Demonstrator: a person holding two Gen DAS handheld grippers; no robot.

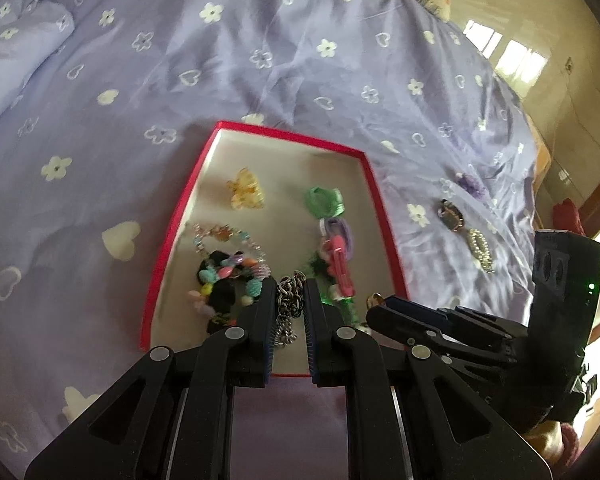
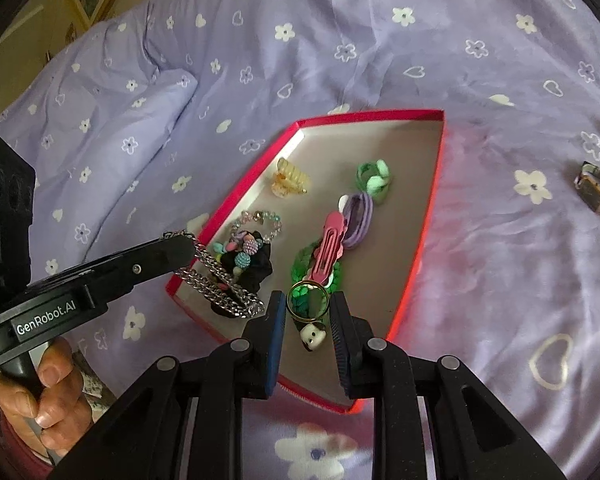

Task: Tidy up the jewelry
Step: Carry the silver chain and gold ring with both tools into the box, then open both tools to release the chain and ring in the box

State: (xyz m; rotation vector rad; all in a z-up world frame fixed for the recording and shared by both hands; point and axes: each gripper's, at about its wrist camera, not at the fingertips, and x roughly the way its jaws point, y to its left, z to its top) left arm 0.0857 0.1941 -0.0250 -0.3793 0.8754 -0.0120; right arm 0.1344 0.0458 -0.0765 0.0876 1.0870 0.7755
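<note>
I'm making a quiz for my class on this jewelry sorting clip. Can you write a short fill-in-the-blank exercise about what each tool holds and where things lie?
1. The left tool is shut on a silver ____.
2. The right tool grips a gold ____.
3. The box has a ____ rim.
4. The watch lies ____ the box, on the bedsheet.

Missing words: chain; ring; red; outside
</note>
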